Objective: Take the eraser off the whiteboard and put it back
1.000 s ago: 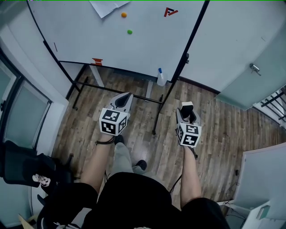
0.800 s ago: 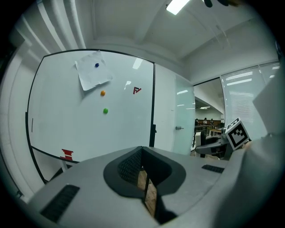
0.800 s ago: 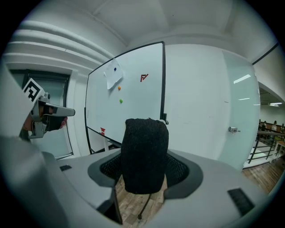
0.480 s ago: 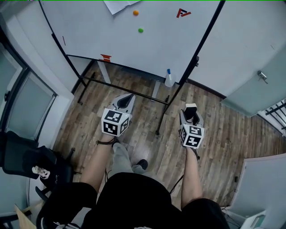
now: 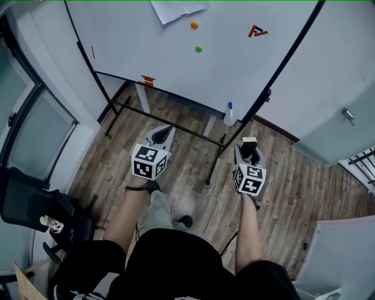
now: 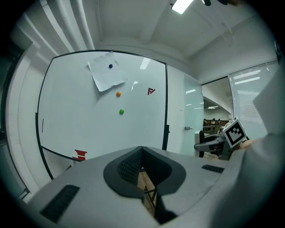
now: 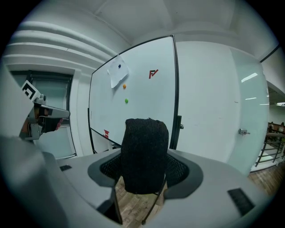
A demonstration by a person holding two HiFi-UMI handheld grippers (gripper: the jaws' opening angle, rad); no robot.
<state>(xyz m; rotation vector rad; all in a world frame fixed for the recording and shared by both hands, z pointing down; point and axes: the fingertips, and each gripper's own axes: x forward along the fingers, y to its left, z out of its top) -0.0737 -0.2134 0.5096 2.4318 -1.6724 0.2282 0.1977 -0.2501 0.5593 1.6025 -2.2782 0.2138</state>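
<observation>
The whiteboard (image 5: 176,70) stands on a black frame ahead of me, over a wooden floor. In my right gripper (image 5: 248,147) is the eraser (image 5: 248,142), and the right gripper view shows its black felt block (image 7: 144,153) upright between the jaws, which are shut on it. My left gripper (image 5: 164,133) is held beside it at about the same height. Its jaws (image 6: 141,153) meet with nothing between them. Both grippers are well short of the whiteboard (image 6: 89,116).
On the board are a pinned paper (image 5: 177,9), an orange magnet (image 5: 194,25), a green magnet (image 5: 198,49) and a red mark (image 5: 256,31). A spray bottle (image 5: 229,114) stands at the frame's right post. A black chair (image 5: 29,211) is at left, a door (image 5: 345,135) at right.
The whiteboard has slid right and lower in the head view as the head turned. Both grippers keep their places, the right one still holding the eraser.
</observation>
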